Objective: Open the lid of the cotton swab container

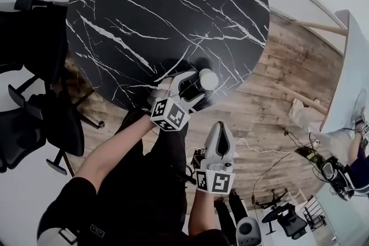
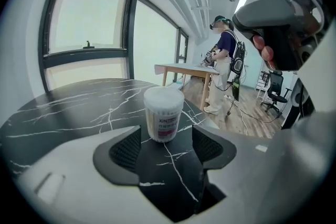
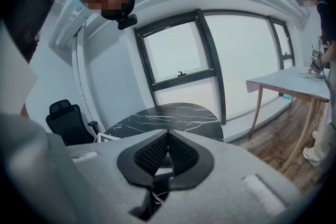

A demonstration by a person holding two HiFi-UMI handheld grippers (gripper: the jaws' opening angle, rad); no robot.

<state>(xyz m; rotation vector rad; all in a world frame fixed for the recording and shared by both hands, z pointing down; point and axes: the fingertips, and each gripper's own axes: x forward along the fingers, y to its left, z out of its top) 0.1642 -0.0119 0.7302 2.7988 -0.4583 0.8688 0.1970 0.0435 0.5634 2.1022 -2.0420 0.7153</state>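
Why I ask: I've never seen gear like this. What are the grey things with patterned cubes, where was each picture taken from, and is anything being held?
A person holds a hand-operated two-jaw gripper in each hand; the patterned cubes are part of those grippers. The head view comes from a camera on the person's head, looking steeply down. The other two come from cameras riding on each gripper, looking along its jaws. On the round black marble table stands one thing, near the edge: a small cotton swab container, its lid apparently on. The left gripper has its jaws open, with the container standing just at their tips, not gripped. The right gripper is shut and empty, held back off the table. So nothing is held.
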